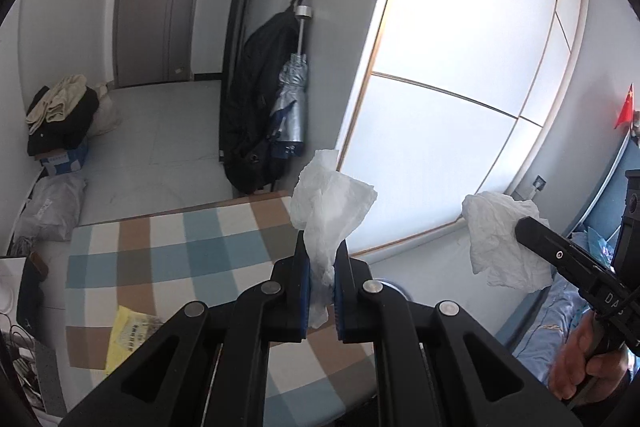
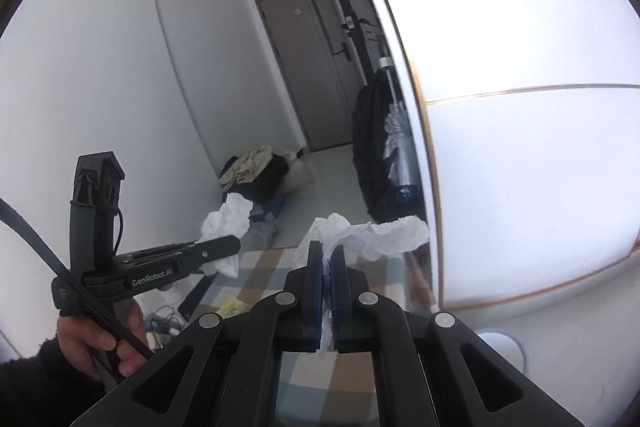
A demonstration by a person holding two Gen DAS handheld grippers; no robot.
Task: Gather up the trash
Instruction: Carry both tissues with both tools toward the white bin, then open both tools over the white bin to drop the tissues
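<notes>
**Left wrist view: crumpled tissue in each gripper**

Left gripper (image 1: 321,263) clamped nearly shut on a white tissue (image 1: 332,199), held above the checked cloth (image 1: 180,259). Right gripper (image 2: 327,267) likewise pinched tight on a second tissue (image 2: 372,233), near the bright panel (image 2: 520,147). Yellow wrapper (image 1: 130,333) lying on the cloth, well below both. Dark bag (image 1: 256,107) and silver umbrella (image 1: 290,103) hanging against the wall behind.

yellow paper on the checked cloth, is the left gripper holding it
No, the yellow paper lies on the checked cloth while the left gripper is shut on a white tissue.
</notes>
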